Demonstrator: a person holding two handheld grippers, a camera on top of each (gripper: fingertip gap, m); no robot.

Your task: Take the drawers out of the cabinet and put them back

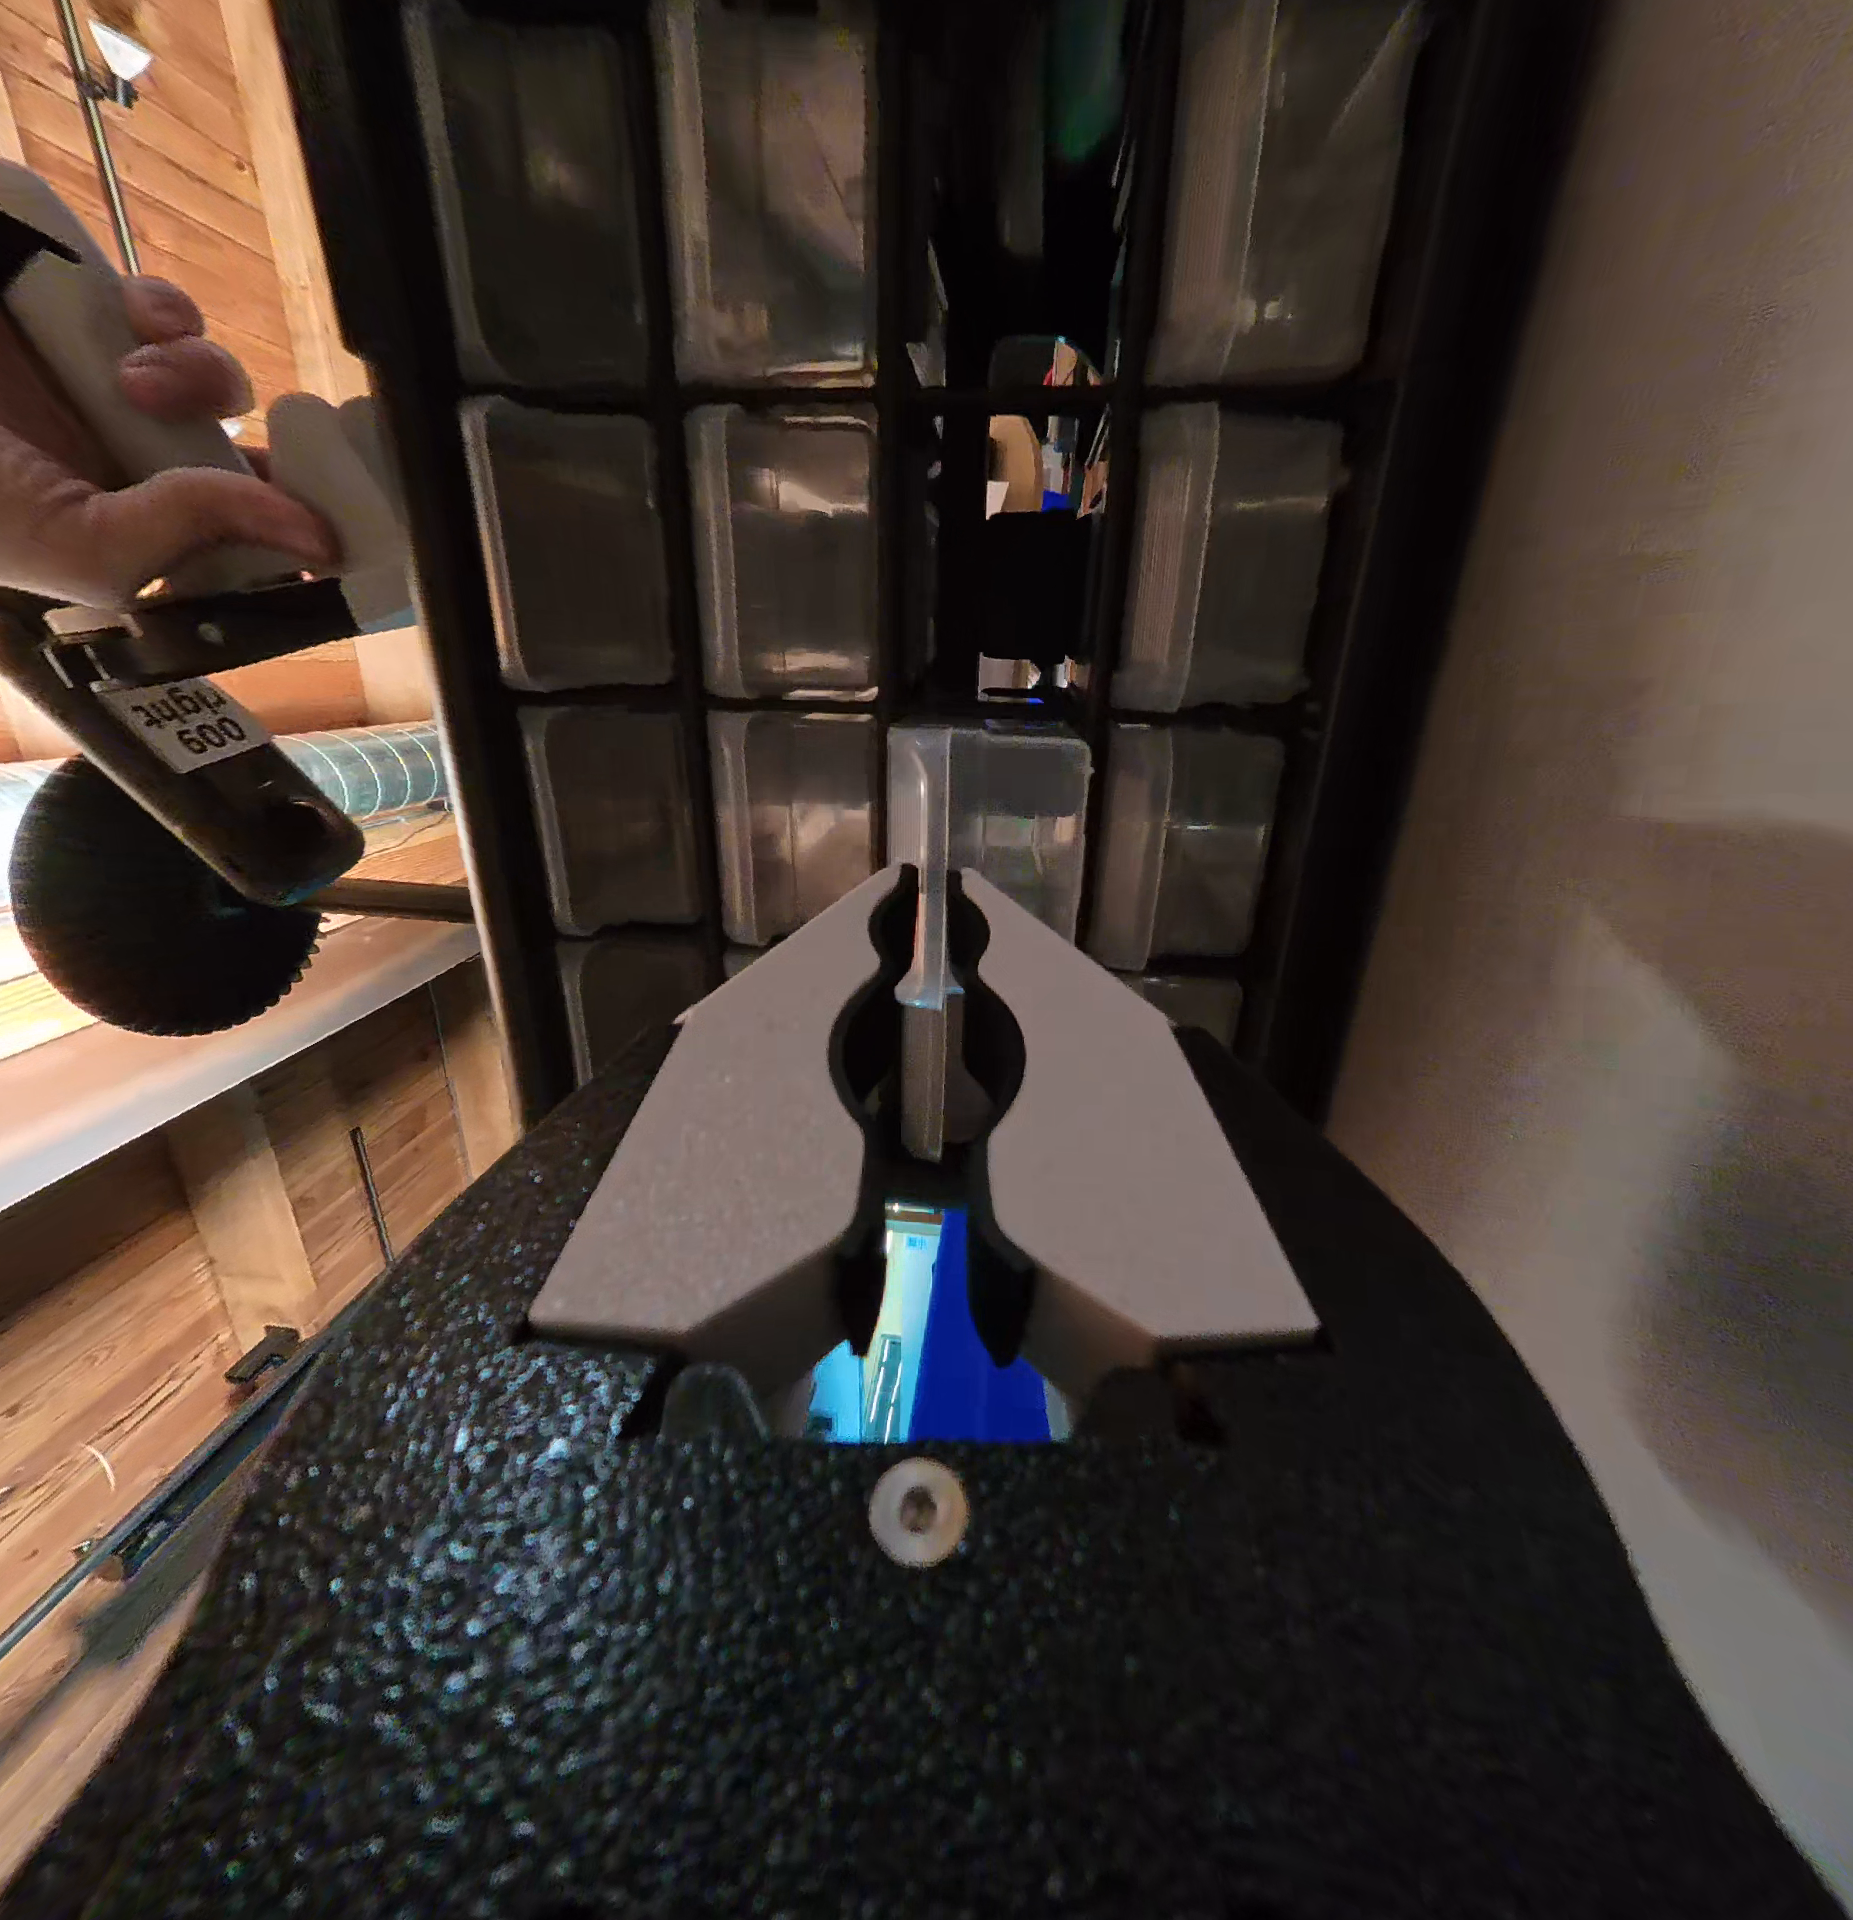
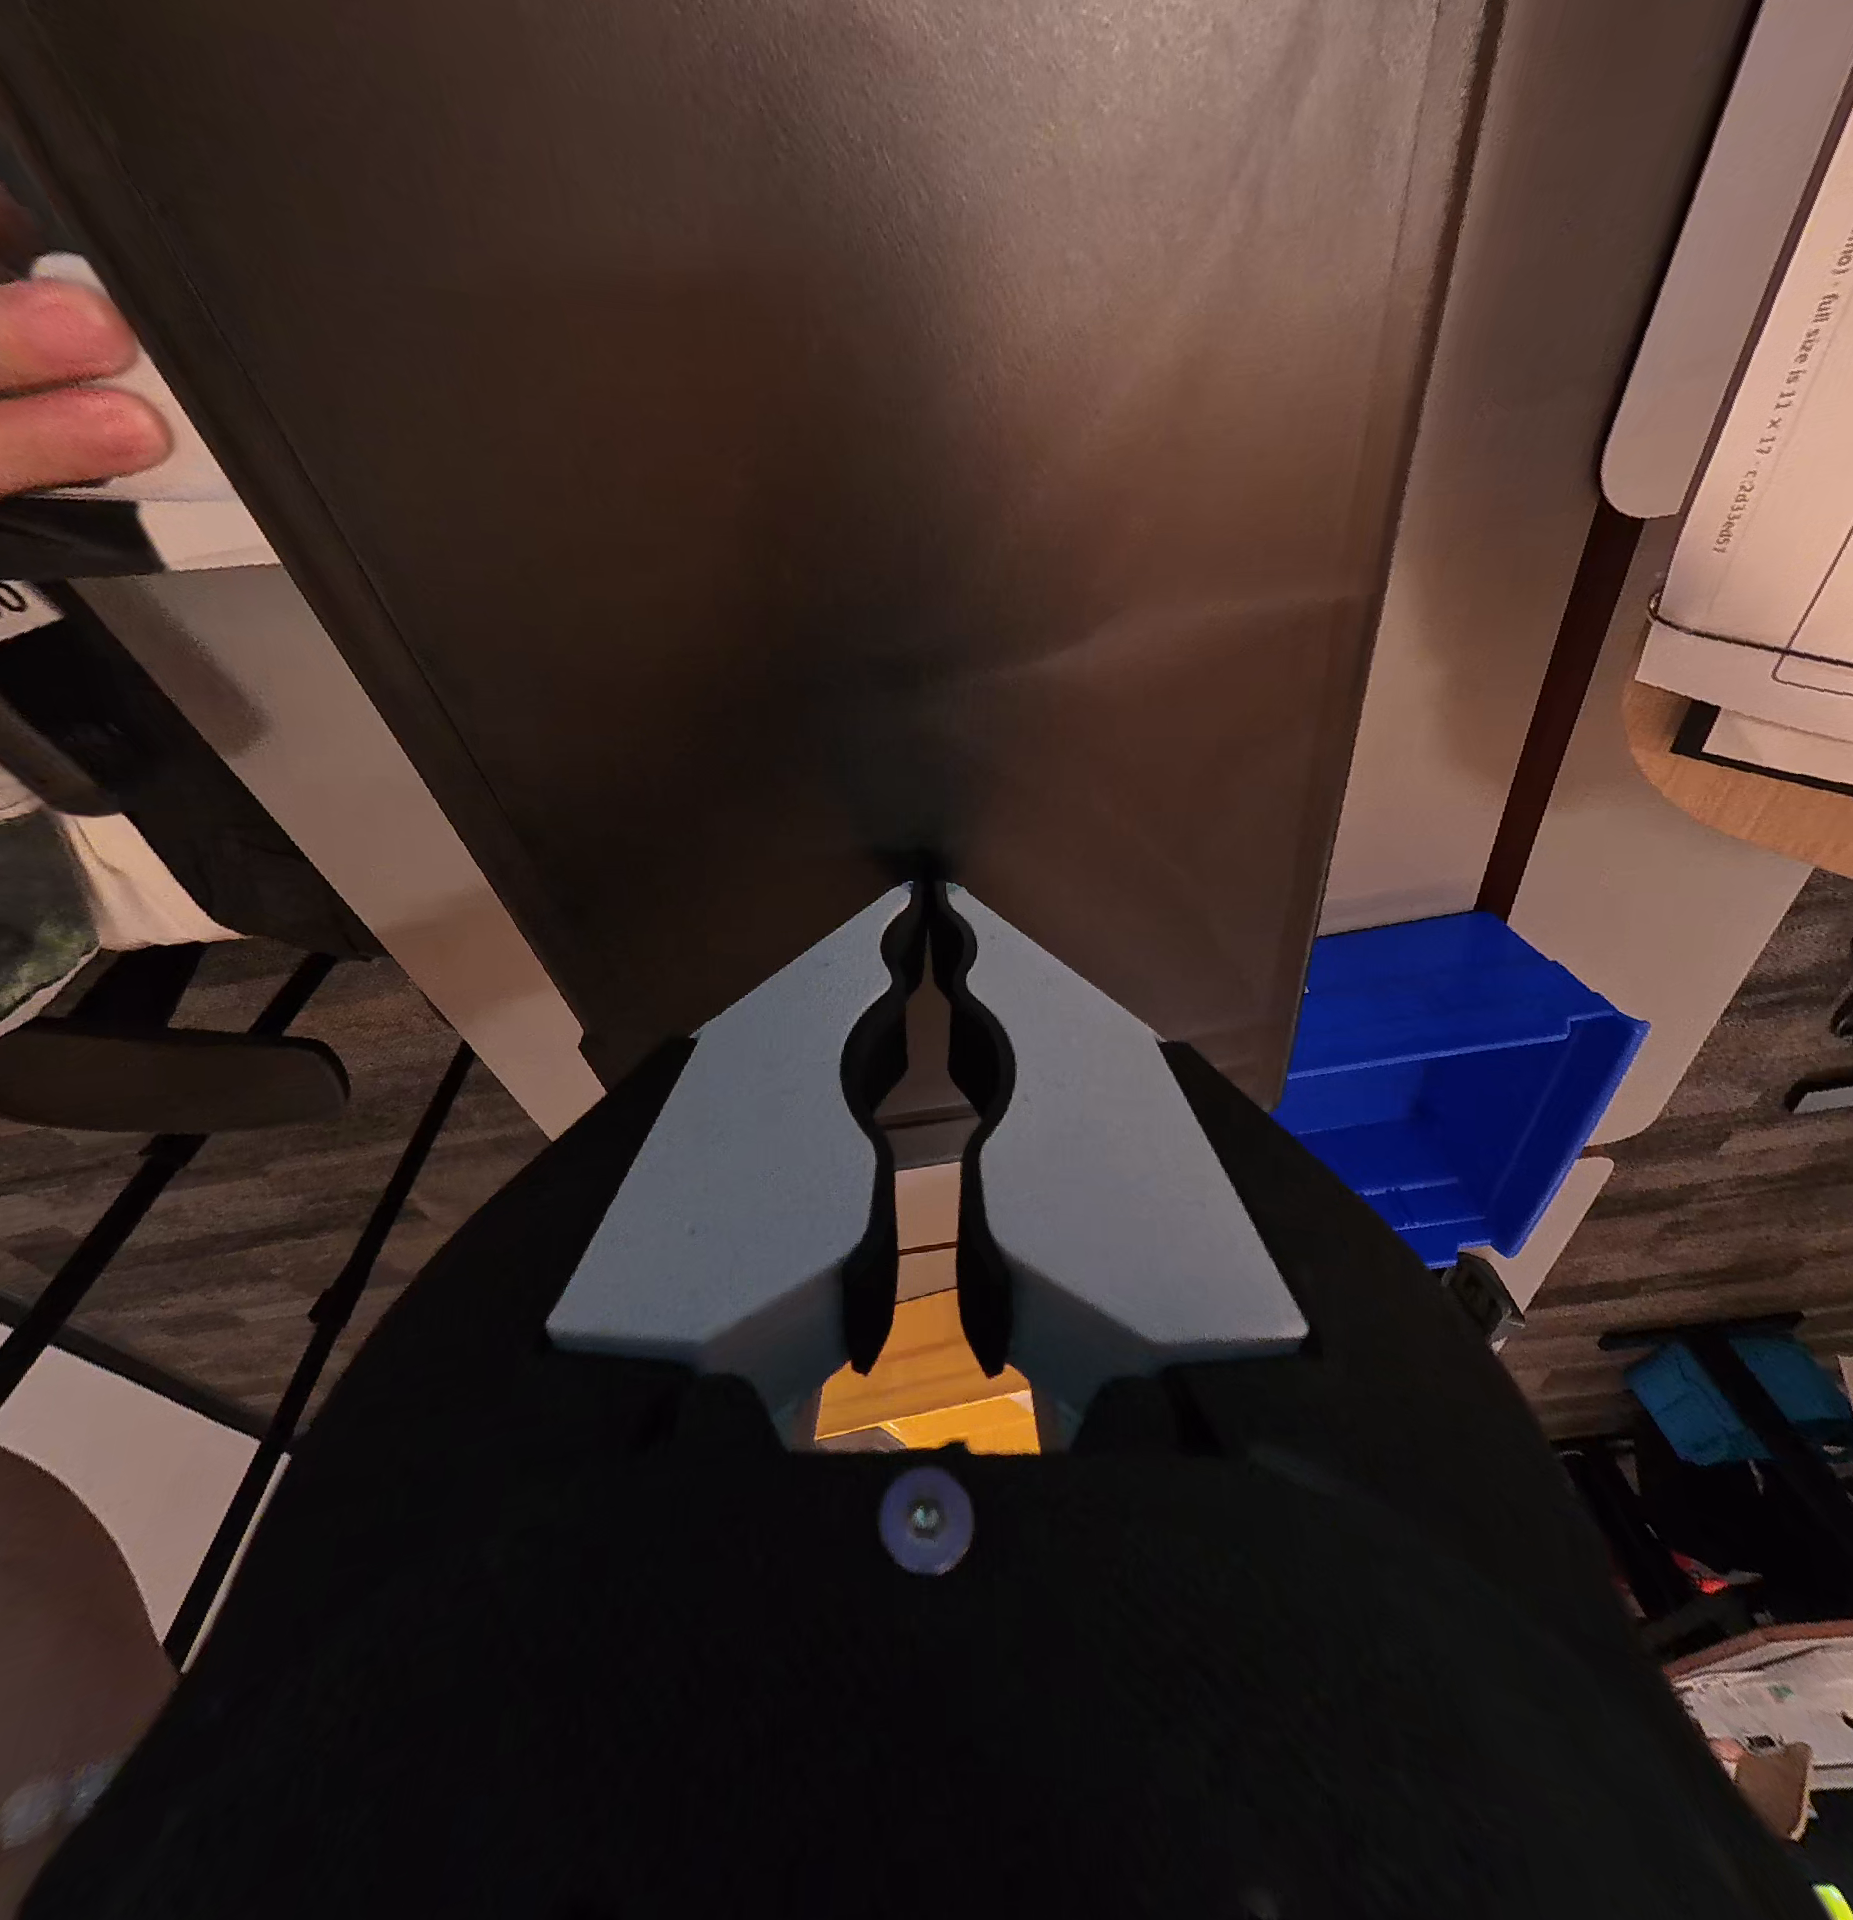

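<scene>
Cabinet: your black-framed cabinet (image 1: 683,727) fills the left wrist view as a grid of clear plastic drawers; in the right wrist view you face its plain dark outer panel (image 2: 797,468).
Surface beside cabinet: a pale flat surface (image 1: 1628,727) runs along one side of the cabinet in the left wrist view; whether it is a wall or the counter you cannot tell.
Empty slots: two compartments (image 1: 1015,520) in the same column as the held drawer, just beyond it, stand open, and you see through them to the room behind.
Held drawer: the clear drawer (image 1: 989,800) sits in its slot, in the column next to the one nearest the pale surface, with closed drawers on both sides.
Left gripper: your left gripper (image 1: 932,883) has its fingers clenched on the thin handle tab of that drawer.
Right gripper: your right gripper (image 2: 924,891) has its fingers pressed together with nothing between them, tips touching the dark panel; in the left wrist view it shows at the cabinet's far edge, held by your hand (image 1: 80,468).
Blue bin: a blue plastic bin (image 2: 1441,1081) lies beyond the panel's edge.
</scene>
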